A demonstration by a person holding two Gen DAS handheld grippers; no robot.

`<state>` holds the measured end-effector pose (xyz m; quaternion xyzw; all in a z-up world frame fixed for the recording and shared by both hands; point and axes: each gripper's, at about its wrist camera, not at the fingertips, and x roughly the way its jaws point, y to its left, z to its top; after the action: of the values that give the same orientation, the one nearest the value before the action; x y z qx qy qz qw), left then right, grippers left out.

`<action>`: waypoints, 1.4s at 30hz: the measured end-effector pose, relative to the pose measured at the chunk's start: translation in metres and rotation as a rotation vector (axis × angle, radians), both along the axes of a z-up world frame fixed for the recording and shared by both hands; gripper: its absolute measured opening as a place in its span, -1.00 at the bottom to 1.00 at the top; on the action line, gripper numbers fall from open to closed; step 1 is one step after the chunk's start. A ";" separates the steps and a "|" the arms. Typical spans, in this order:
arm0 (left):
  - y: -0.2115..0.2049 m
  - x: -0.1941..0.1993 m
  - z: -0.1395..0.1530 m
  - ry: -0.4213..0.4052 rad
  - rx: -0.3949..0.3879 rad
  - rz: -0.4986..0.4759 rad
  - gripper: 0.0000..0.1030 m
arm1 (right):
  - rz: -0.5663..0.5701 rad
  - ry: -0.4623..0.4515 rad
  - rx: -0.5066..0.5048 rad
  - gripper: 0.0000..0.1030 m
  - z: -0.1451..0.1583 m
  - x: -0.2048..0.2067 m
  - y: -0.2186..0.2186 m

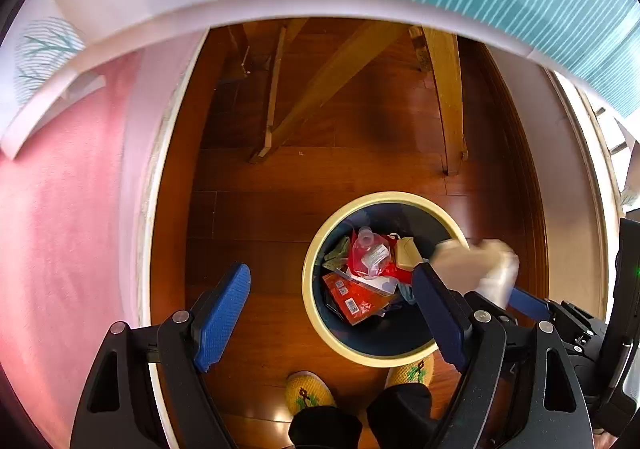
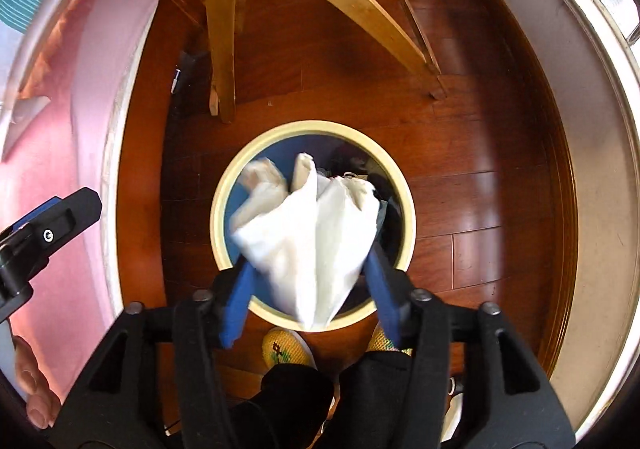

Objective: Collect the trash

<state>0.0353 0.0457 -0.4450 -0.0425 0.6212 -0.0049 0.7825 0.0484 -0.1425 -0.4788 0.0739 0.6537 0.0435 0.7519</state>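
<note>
A round bin with a cream rim [image 1: 308, 289] [image 2: 218, 225] stands on the wooden floor below both grippers. It holds red wrappers [image 1: 354, 299], a clear plastic bottle [image 1: 370, 253] and a small beige box [image 1: 406, 253]. My right gripper [image 2: 308, 257] hangs over the bin's mouth with its jaws wide. A crumpled white paper [image 2: 312, 233] [image 1: 476, 265], partly blurred, lies loose between the blue fingers [image 2: 236, 305]. My left gripper [image 1: 330, 273] is open and holds nothing, just left of the bin's middle.
Wooden chair legs [image 1: 448, 101] [image 2: 222, 33] stand on the floor beyond the bin. A pink-covered surface [image 1: 60, 189] borders the left side and a pale wall base [image 2: 584, 169] the right. The person's yellow slippers [image 1: 308, 393] [image 2: 286, 349] are beside the bin's near edge.
</note>
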 end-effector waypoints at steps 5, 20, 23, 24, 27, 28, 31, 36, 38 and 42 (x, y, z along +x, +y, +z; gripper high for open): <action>0.000 0.002 -0.007 0.005 -0.010 -0.004 0.72 | 0.015 0.001 -0.021 0.15 -0.008 0.004 0.003; -0.018 -0.003 0.055 -0.027 -0.032 -0.001 0.73 | -0.030 -0.059 0.005 0.19 0.060 0.000 -0.022; -0.021 -0.002 0.079 -0.033 -0.040 0.010 0.73 | -0.048 -0.079 0.010 0.26 0.088 0.003 -0.027; -0.021 -0.002 0.087 -0.036 -0.041 0.009 0.73 | -0.054 -0.088 0.012 0.28 0.099 0.004 -0.028; -0.025 0.000 0.117 -0.056 -0.041 0.006 0.73 | -0.063 -0.114 0.017 0.29 0.132 0.009 -0.031; -0.026 0.002 0.128 -0.063 -0.042 0.005 0.73 | -0.063 -0.122 0.017 0.29 0.142 0.010 -0.032; -0.028 0.006 0.161 -0.084 -0.048 0.010 0.73 | -0.062 -0.152 0.014 0.29 0.176 0.015 -0.034; -0.031 0.014 0.223 -0.128 -0.050 0.009 0.73 | -0.072 -0.200 0.020 0.29 0.237 0.026 -0.040; -0.032 0.018 0.248 -0.147 -0.051 0.008 0.73 | -0.075 -0.222 0.030 0.29 0.262 0.030 -0.043; -0.037 0.021 0.299 -0.186 -0.050 -0.009 0.73 | -0.061 -0.265 0.038 0.31 0.315 0.039 -0.045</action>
<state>0.0561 0.0084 -0.1459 -0.0589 0.5458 -0.0278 0.8354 0.0878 -0.1872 -0.1642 0.1016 0.5453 0.0422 0.8310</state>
